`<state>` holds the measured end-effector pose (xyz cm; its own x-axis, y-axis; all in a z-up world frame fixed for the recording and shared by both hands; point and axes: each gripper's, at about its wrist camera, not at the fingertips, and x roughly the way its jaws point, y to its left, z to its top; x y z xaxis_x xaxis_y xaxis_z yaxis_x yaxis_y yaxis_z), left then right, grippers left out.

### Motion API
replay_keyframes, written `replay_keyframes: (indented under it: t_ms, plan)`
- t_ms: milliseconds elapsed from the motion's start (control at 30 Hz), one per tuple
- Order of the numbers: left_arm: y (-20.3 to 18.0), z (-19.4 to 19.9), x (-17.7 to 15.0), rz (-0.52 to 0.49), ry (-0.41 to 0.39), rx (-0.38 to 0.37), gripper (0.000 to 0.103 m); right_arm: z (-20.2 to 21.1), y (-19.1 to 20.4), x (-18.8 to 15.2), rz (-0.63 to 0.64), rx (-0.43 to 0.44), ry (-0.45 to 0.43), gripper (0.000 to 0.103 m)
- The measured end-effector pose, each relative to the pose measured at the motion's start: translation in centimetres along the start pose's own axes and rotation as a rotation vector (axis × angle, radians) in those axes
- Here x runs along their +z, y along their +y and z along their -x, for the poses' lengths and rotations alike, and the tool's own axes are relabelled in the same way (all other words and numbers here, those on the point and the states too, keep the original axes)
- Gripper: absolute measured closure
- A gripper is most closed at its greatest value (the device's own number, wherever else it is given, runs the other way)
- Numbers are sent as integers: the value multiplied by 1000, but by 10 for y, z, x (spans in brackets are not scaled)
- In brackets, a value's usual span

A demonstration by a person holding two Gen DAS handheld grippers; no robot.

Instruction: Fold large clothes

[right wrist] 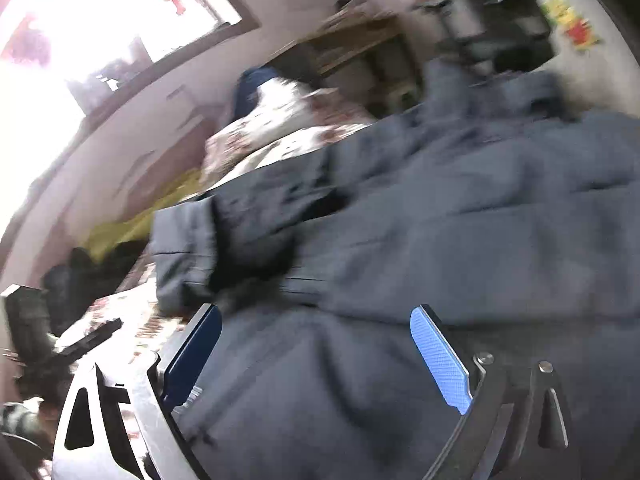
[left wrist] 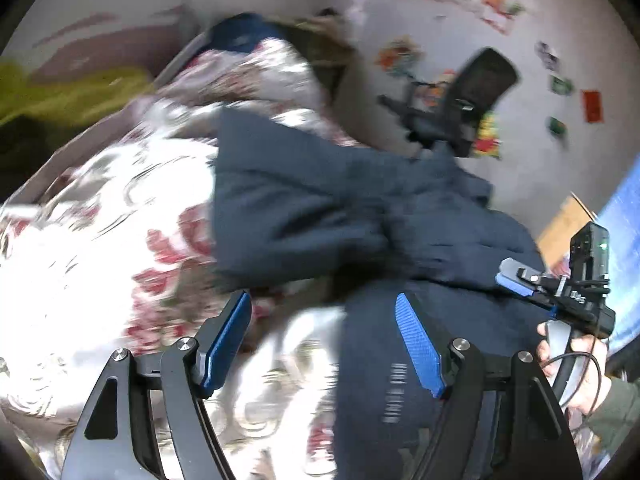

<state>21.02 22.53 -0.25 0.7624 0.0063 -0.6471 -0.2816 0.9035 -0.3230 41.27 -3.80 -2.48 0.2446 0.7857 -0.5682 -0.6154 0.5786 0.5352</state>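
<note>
A large navy padded jacket lies spread on a floral bedspread. My left gripper hovers over the jacket's near edge, its blue pads wide apart; nothing is pinched between them. In the left wrist view my right gripper is at the right edge, held by a hand, over the jacket's right side. From the right wrist the jacket fills the view, one sleeve cuff folded across at the left. The right gripper is open just above the cloth. Both views are motion-blurred.
A bundled floral quilt lies at the bed's far end. Yellow-green cloth is heaped by the wall. A phone on a stand rises behind the jacket. A wooden shelf and a bright window are beyond the bed.
</note>
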Motion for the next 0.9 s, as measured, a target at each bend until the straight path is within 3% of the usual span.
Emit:
replay_keyframes:
  t_ms: [33, 100, 133, 267, 500, 600, 667, 700, 767, 833, 900]
  plan:
    - [10, -1, 1, 25, 4, 17, 31, -14, 9, 4, 11, 25, 17, 7]
    - [24, -2, 5, 65, 13, 49, 10, -39, 25, 12, 41, 38, 43, 7]
    - [31, -2, 6, 91, 6, 59, 8, -52, 32, 16, 53, 35, 57, 7]
    - [53, 2, 10, 110, 2, 75, 8, -97, 50, 27, 53, 57, 107, 7]
    - [71, -2, 13, 101, -3, 79, 7, -134, 49, 52, -43, 162, 71, 8]
    - [73, -3, 13, 107, -5, 73, 7, -142, 48, 57, -54, 194, 69, 24]
    - [73, -6, 15, 108, -7, 72, 7, -142, 51, 58, -53, 214, 64, 48]
    - [73, -6, 15, 108, -7, 72, 7, -142, 54, 59, -51, 225, 64, 55]
    - [72, -5, 15, 104, -8, 69, 7, -139, 60, 58, -44, 245, 70, 81]
    - [69, -4, 17, 100, -13, 73, 7, -132, 67, 58, -29, 254, 68, 94]
    - [67, -2, 18, 98, -27, 73, 7, -121, 72, 60, -16, 265, 63, 97]
